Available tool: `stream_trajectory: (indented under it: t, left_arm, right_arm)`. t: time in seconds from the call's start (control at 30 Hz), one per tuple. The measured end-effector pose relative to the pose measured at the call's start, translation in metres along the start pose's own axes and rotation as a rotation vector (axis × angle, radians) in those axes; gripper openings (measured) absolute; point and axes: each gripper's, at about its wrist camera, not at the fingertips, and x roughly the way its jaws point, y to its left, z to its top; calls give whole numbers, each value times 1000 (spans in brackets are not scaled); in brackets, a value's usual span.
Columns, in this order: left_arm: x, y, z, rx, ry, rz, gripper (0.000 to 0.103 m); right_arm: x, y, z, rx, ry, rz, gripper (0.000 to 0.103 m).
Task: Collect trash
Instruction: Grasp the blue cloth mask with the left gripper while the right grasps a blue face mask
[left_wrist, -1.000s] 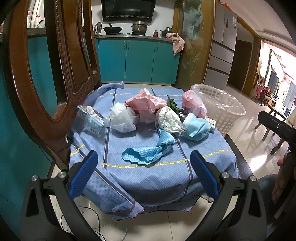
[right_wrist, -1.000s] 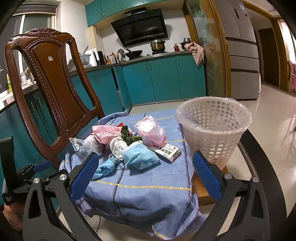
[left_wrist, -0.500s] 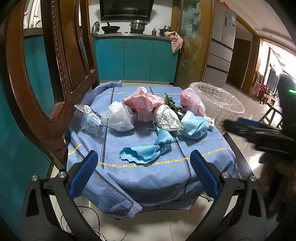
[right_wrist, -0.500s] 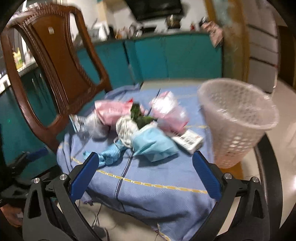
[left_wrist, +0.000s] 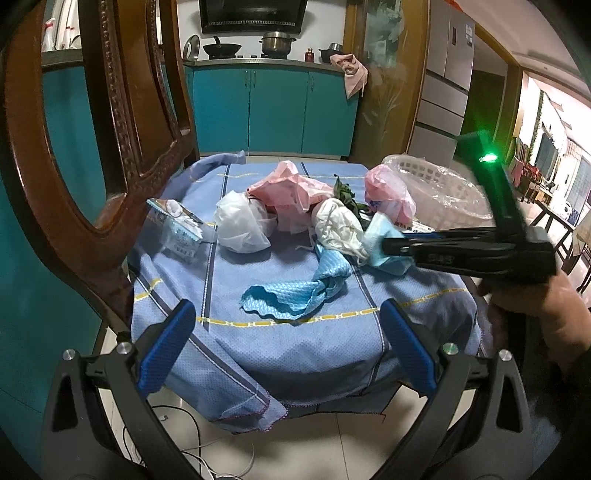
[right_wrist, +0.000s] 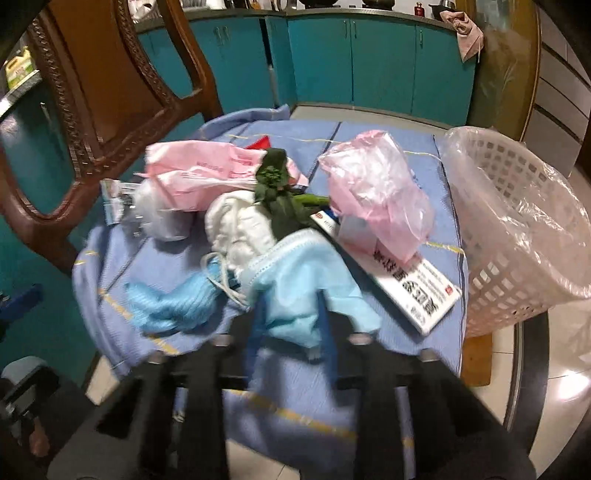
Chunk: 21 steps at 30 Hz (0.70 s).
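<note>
Trash lies in a heap on the blue tablecloth (left_wrist: 280, 343): a light blue face mask (right_wrist: 295, 291), a white mask (right_wrist: 240, 229), pink bags (right_wrist: 380, 192), a white bag (left_wrist: 240, 225), green leaves (right_wrist: 280, 192), a flat white box (right_wrist: 410, 284) and a blue rag (left_wrist: 295, 295). My right gripper (right_wrist: 291, 325) has its fingers closed in on the light blue mask; in the left wrist view it reaches in from the right (left_wrist: 391, 245). My left gripper (left_wrist: 288, 343) is open and empty before the table's near edge. A white lined basket (right_wrist: 517, 229) stands at the right.
A carved wooden chair (left_wrist: 110, 147) stands close on the left of the table. Teal kitchen cabinets (left_wrist: 273, 107) are behind. Tiled floor with white cables (left_wrist: 207, 454) lies below the near table edge.
My right gripper has moved forward and down to the heap and its fingers have closed from wide open onto the light blue mask. My left gripper stayed open and nearly still.
</note>
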Motion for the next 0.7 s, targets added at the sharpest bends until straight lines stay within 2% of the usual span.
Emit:
stream_trajectory:
  t: [0.1, 0.33, 0.43, 0.53, 0.57, 0.6, 0.63, 0.67, 0.7]
  left_arm:
    - [4, -1, 0, 1, 14, -8, 99]
    - [34, -18, 12, 56, 73, -43, 99]
    - [52, -31, 21, 103, 96, -50, 94]
    - [74, -43, 30, 145, 124, -54, 88]
    - [86, -46, 33, 158, 149, -47, 83]
    - [94, -48, 34, 162, 171, -44, 69]
    - [106, -48, 34, 162, 209, -46, 59]
    - [115, -48, 34, 156, 249, -49, 32]
    - [123, -46, 34, 139, 281, -45, 30]
  right_arm:
    - [-27, -2, -13, 23, -50, 36, 8]
    - [-87, -26, -35, 168, -263, 123, 8]
    - [-96, -30, -31, 185, -310, 119, 8]
    - [-97, -31, -33, 185, -305, 121, 8]
    - [-96, -30, -33, 180, -304, 118, 8]
    - [-97, -30, -32, 176, -304, 115, 8]
    - [-97, -29, -32, 173, -305, 115, 8]
    - [-96, -29, -32, 173, -302, 113, 8]
    - [-95, -29, -31, 174, -299, 113, 8]
